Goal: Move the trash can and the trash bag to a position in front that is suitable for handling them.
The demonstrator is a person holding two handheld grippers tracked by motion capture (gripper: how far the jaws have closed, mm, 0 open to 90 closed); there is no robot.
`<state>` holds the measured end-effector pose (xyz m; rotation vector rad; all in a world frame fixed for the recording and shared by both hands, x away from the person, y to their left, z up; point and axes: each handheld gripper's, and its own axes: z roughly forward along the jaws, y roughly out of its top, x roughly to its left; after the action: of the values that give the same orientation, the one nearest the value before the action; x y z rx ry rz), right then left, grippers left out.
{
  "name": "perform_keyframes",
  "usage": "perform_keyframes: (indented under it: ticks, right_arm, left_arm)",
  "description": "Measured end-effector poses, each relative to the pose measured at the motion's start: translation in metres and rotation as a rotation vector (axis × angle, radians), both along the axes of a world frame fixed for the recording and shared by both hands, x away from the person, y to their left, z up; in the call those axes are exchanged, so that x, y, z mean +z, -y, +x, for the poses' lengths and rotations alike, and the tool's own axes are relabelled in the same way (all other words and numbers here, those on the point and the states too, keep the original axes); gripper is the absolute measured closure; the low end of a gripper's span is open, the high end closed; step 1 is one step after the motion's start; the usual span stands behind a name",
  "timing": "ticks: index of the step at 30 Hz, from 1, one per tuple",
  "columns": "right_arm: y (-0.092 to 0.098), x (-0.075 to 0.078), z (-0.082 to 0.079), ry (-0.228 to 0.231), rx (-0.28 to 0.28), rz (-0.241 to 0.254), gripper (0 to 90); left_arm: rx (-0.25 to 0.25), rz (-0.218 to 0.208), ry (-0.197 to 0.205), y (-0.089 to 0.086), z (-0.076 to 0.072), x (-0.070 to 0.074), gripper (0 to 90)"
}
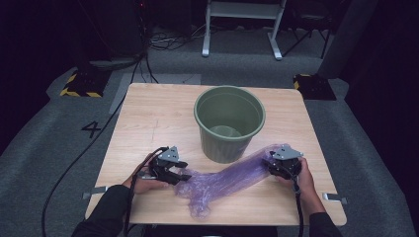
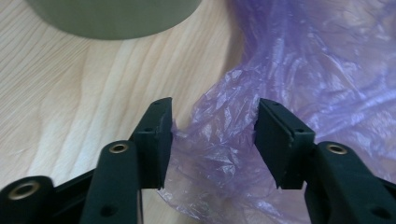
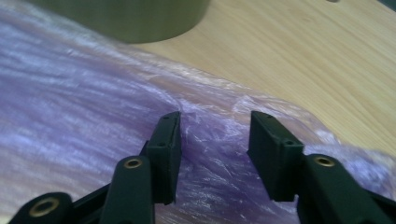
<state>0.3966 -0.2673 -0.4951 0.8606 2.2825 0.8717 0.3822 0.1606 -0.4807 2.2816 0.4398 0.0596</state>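
Lying bag lengthwise between hand-held grippers.

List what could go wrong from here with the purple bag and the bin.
1. The left hand-held gripper has bunched film of the purple bag between its jaws, but a gap shows at the pads; the thin plastic could slip out if pulled.
2. The right hand-held gripper likewise straddles loose film without clamping it, so that end may be lost too.
3. The bag lies against the base of the green bin; tugging it could snag or nudge the light, empty bin.
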Motion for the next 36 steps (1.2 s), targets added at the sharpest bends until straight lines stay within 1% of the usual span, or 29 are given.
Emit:
perform_keyframes:
  ticks: [1,2,3,4,6,7,8,10,11,12,14,15,17,18,19,20,22,23,24,25,26,27,28,29,30,31,33,34,36]
  right_arm:
    - [0.000,0.000,0.001,0.010,-0.019,0.001,52.5]
    - [0.001,0.000,0.003,0.009,-0.036,0.010,49.9]
    - [0.001,0.001,0.004,0.005,-0.050,0.022,47.2]
    - [0.001,0.003,0.006,0.014,-0.074,0.034,44.8]
    - [0.002,0.005,0.007,0.036,-0.110,0.050,41.8]
    - [0.003,0.007,0.007,0.044,-0.130,0.061,40.3]
    - [0.004,0.009,0.008,0.059,-0.154,0.081,40.0]
    - [0.005,0.011,0.008,0.065,-0.180,0.087,39.1]
    - [0.005,0.011,0.008,0.071,-0.202,0.085,38.3]
    - [0.006,0.012,0.007,0.074,-0.208,0.095,37.7]
    - [0.008,0.015,0.004,0.077,-0.197,0.127,37.4]
    - [0.009,0.017,0.002,0.079,-0.174,0.150,36.8]
    - [0.009,0.022,-0.002,0.094,-0.143,0.152,32.7]
    - [0.009,0.024,-0.005,0.094,-0.116,0.165,32.0]
    - [0.009,0.027,-0.008,0.101,-0.097,0.167,30.6]
    - [0.009,0.030,-0.013,0.119,-0.093,0.153,28.4]
    - [0.010,0.036,-0.020,0.130,-0.052,0.150,26.7]
    - [0.011,0.039,-0.023,0.135,-0.045,0.149,26.1]
    - [0.012,0.041,-0.027,0.137,-0.028,0.155,26.2]
    - [0.014,0.043,-0.030,0.124,-0.009,0.165,26.4]
    - [0.015,0.044,-0.033,0.108,0.004,0.176,27.0]
    - [0.017,0.044,-0.035,0.106,-0.003,0.180,31.6]
    - [0.017,0.044,-0.037,0.090,-0.039,0.167,39.5]
    - [0.017,0.043,-0.037,0.075,-0.068,0.157,44.4]
    - [0.017,0.042,-0.037,0.063,-0.089,0.158,49.4]
    - [0.017,0.041,-0.037,0.043,-0.109,0.174,54.7]
    - [0.015,0.037,-0.038,-0.008,-0.094,0.214,63.1]
    - [0.013,0.035,-0.039,-0.015,-0.101,0.213,66.1]
    - [0.009,0.031,-0.037,-0.059,-0.089,0.227,68.6]
  left_arm:
    - [-0.016,-0.006,-0.002,0.001,-0.001,-0.001,51.1]
    - [-0.018,-0.006,0.000,0.002,-0.002,-0.002,51.1]
    - [-0.018,0.004,0.008,0.004,-0.004,-0.003,51.1]
    - [-0.016,0.011,0.013,0.005,-0.005,-0.004,51.4]
    - [-0.014,0.027,0.005,0.009,-0.006,-0.007,52.6]
    - [-0.011,0.042,0.021,0.012,-0.007,-0.009,52.6]
    - [-0.014,0.046,0.021,0.013,-0.008,-0.010,52.6]
    - [-0.015,0.065,0.026,0.018,-0.010,-0.013,52.1]
    - [-0.012,0.060,0.030,0.019,-0.011,-0.014,51.9]
    - [-0.016,0.065,0.034,0.021,-0.012,-0.014,51.5]
    - [-0.012,0.073,0.039,0.022,-0.012,-0.014,51.2]
    - [-0.007,0.070,0.043,0.022,-0.013,-0.014,51.2]
    - [-0.004,0.070,0.044,0.023,-0.013,-0.014,51.5]
    - [-0.001,0.069,0.045,0.023,-0.013,-0.014,51.6]
    - [0.003,0.065,0.043,0.023,-0.013,-0.015,51.7]
    - [0.004,0.064,0.042,0.023,-0.013,-0.015,51.8]
    - [0.012,0.055,0.035,0.022,-0.013,-0.015,51.8]
    - [0.014,0.050,0.034,0.022,-0.013,-0.015,51.8]
    - [0.015,0.047,0.037,0.021,-0.013,-0.016,51.8]
    - [0.016,0.043,0.037,0.021,-0.013,-0.016,51.8]
    - [0.017,0.040,0.036,0.021,-0.013,-0.016,51.8]
    - [0.016,0.038,0.039,0.021,-0.013,-0.017,51.7]
    - [0.017,0.035,0.041,0.021,-0.014,-0.017,51.7]
    - [0.020,0.034,0.041,0.021,-0.014,-0.017,51.7]
    - [0.023,0.032,0.041,0.022,-0.014,-0.017,51.6]
    - [0.024,0.033,0.044,0.022,-0.015,-0.017,51.6]
    - [0.027,0.027,0.045,0.023,-0.015,-0.018,51.6]
    - [0.025,0.021,0.043,0.024,-0.015,-0.018,51.6]
    - [0.025,0.016,0.045,0.026,-0.016,-0.019,51.6]
